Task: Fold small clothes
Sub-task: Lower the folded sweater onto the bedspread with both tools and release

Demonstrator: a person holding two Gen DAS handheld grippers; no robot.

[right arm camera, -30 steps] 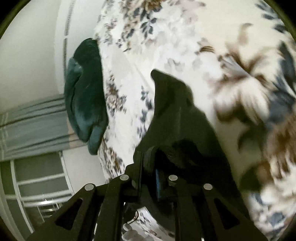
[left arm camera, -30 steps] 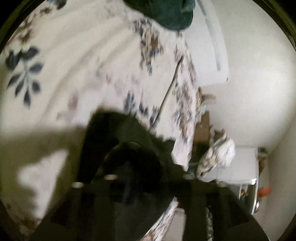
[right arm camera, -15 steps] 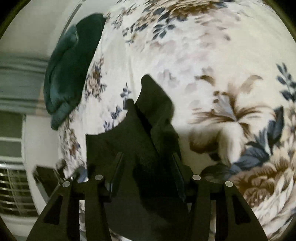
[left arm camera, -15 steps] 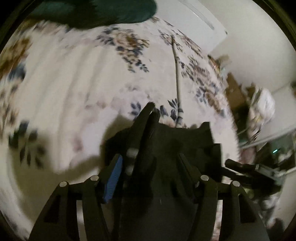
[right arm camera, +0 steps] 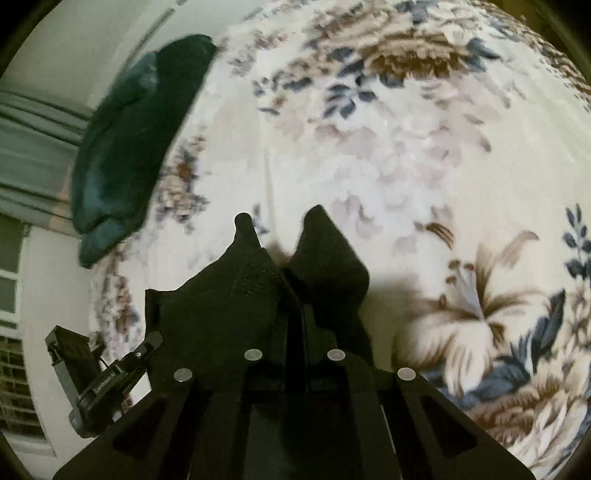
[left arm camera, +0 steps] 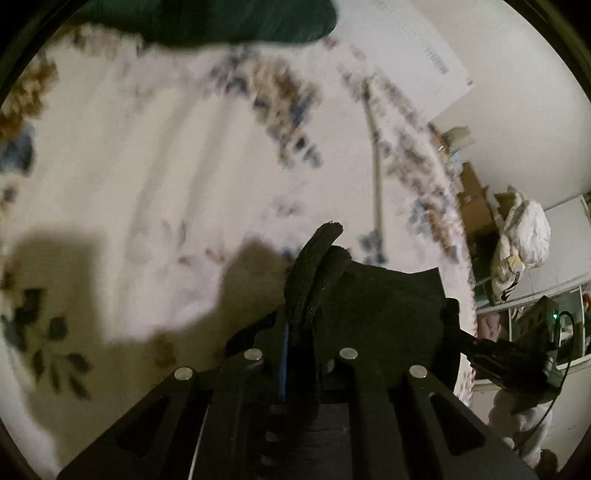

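In the left wrist view, the left gripper (left arm camera: 299,332) is pointing down at a floral bedspread (left arm camera: 155,155) and is clenching a black garment (left arm camera: 384,306). A rolled, ribbed edge of the cloth (left arm camera: 317,269) is sticking up out of the pinched jaws at lower centre, and the rest of the garment is spreading to the right across the lower middle of the frame. The blue strip of one pad (left arm camera: 283,365) is showing just left of the trapped fabric. A dark shadow is lying on the bedspread at left and lower left. A dark green pillow (left arm camera: 221,18) is sitting along the top edge. At the lower right edge, the other gripper's black body (left arm camera: 517,358) is showing beyond the garment, with a cable looping off it.

In the right wrist view, the right gripper (right arm camera: 295,325) is likewise clamping down on the garment (right arm camera: 229,306), jaws pressed together with the cloth caught between. Two black peaks of fabric are rising above the jaws at centre, one on each side. The garment is hanging over the bedspread (right arm camera: 388,129), which is filling the upper and right parts. The pillow (right arm camera: 125,147) is lying at upper left, and the left gripper's body (right arm camera: 99,380) is showing at lower left, next to the garment's edge.
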